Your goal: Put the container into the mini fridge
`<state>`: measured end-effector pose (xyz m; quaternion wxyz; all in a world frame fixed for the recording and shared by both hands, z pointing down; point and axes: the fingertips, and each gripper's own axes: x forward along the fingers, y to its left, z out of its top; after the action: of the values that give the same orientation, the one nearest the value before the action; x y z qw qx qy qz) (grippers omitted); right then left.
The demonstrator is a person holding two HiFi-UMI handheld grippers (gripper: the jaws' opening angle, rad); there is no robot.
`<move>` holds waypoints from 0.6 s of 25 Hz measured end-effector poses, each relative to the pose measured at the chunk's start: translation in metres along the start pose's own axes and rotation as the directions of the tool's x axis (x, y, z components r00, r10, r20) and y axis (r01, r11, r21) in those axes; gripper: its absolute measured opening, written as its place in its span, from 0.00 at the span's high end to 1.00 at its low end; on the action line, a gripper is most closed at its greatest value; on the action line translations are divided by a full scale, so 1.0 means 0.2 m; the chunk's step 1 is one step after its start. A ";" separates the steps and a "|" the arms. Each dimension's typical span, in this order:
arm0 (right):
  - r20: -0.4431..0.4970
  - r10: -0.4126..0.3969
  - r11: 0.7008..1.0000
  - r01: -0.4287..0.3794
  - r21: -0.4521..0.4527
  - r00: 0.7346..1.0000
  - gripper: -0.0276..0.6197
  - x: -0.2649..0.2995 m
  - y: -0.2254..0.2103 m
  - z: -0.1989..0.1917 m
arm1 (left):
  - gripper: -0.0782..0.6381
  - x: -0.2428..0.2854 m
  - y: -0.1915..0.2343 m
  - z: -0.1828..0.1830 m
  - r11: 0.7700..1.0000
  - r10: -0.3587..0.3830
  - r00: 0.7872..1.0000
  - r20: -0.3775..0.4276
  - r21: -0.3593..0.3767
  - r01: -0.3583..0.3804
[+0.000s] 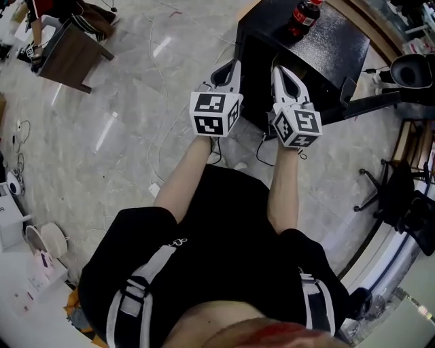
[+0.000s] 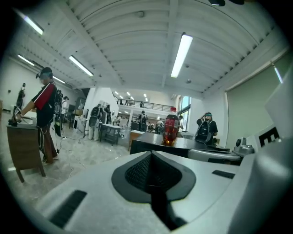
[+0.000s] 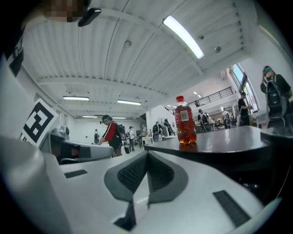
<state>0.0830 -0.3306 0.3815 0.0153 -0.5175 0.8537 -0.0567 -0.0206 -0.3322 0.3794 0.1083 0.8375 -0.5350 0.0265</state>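
Floor [image 1: 136, 102] was open on my left, with loose cables [image 1: 160, 136] lying across it near my feet. That's a trip risk if I stepped in without looking. A chair [image 1: 397, 190] and other gear crowded the right, so the clear way in was from the left and front.

The fridge [image 1: 336, 37] was straight ahead, close, and its front looked closed; I couldn't make out a handle.

Left gripper [image 1: 228, 71] and right gripper [image 1: 282, 71] were both clenched on nothing, pads pressed together, held side by side just short of the fridge.

The bottle [image 1: 304, 17] stood upright on the fridge top, toward the far side and well apart from both tips.

My read on the risks:
- The bottle is tall and narrow, so a sideways nudge would tip it off the edge.
- Its round, smooth wall could slip in an off-centre pinch.
- The door needs one gripper and the bottle needs the other.
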 end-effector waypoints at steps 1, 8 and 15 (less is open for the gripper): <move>-0.014 -0.012 1.000 0.012 0.006 1.000 0.94 -0.01 0.00 0.00 | 0.88 -0.01 -0.01 0.01 1.000 -0.004 1.000 0.008 0.002 0.004; -0.028 -0.071 0.997 0.070 -0.028 0.997 0.94 -0.05 0.03 0.03 | 0.88 -0.09 -0.03 0.09 1.000 -0.024 0.998 0.054 0.018 0.023; -0.015 -0.082 0.996 0.082 -0.029 0.997 0.94 -0.08 0.06 0.05 | 0.88 -0.13 -0.03 0.08 0.999 -0.039 0.998 0.049 0.019 0.038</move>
<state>0.0801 -0.3116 0.3687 -0.0012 -0.5517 0.8326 -0.0493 -0.0275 -0.3112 0.3582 0.0881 0.8489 -0.5211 0.0084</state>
